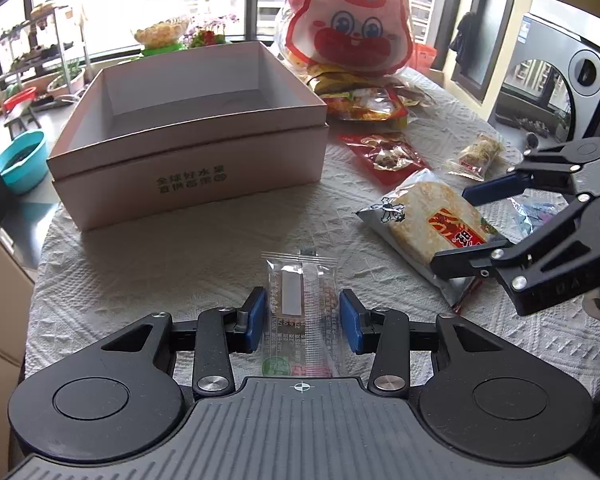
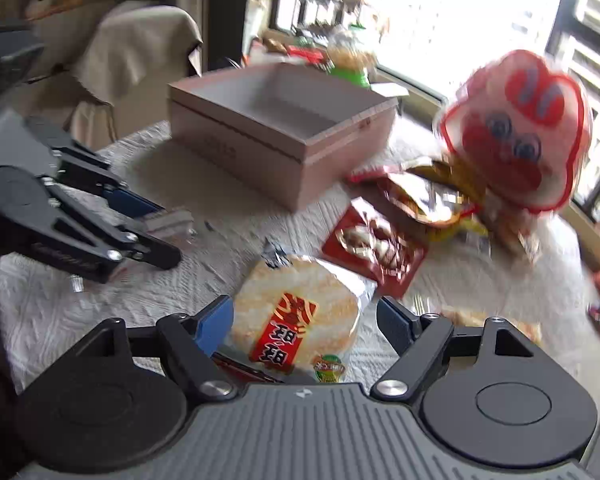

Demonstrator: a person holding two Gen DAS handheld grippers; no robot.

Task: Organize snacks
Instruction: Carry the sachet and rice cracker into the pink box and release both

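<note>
Your left claw point(image 1: 303, 316) brackets the thin, floppy wafer packet point(image 1: 298, 304), pads not touching. Your right claw point(image 2: 305, 322) gapes around the brittle rice cracker point(image 2: 296, 314); pinch edges gently.

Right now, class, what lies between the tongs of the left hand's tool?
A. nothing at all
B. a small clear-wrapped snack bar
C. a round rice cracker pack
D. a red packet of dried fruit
B: in the left wrist view the small clear-wrapped snack bar lies on the tablecloth between the left tongs; the rice cracker pack sits by the right tongs.
</note>
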